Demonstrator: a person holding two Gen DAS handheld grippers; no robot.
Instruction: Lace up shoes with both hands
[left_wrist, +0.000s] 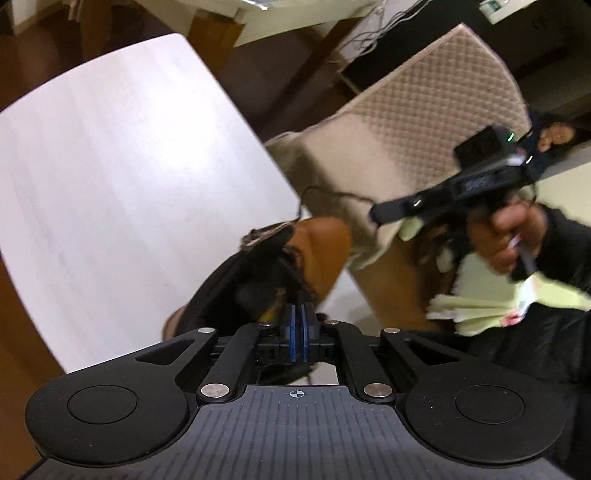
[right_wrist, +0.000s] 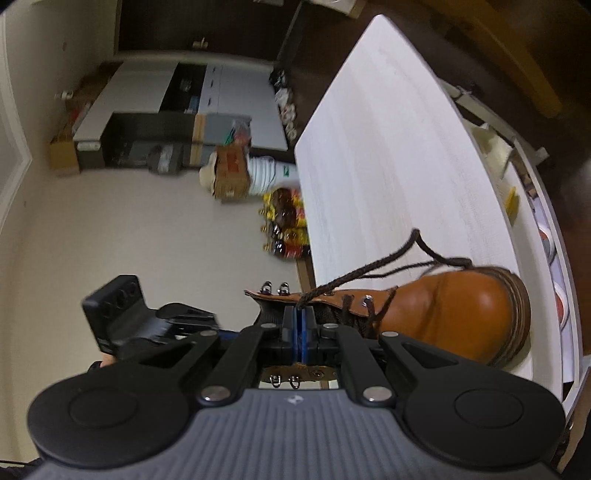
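Boot (right_wrist: 454, 310): laid on table (right_wrist: 369, 147) edge.
Right gripper (right_wrist: 299, 317): jaws together, lace (right_wrist: 369, 269) seemingly pinched above boot's eyelets.
Left gripper (left_wrist: 298, 314): jaws nearly together at boot's collar; contents cannot be told.
Risk: lace slipped from pads if tugged.

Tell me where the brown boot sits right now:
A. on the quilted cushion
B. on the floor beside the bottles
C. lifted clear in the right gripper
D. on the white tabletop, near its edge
D: in the right wrist view the brown boot rests its sole on the white tabletop close to the near edge, with its dark lace trailing across the surface.
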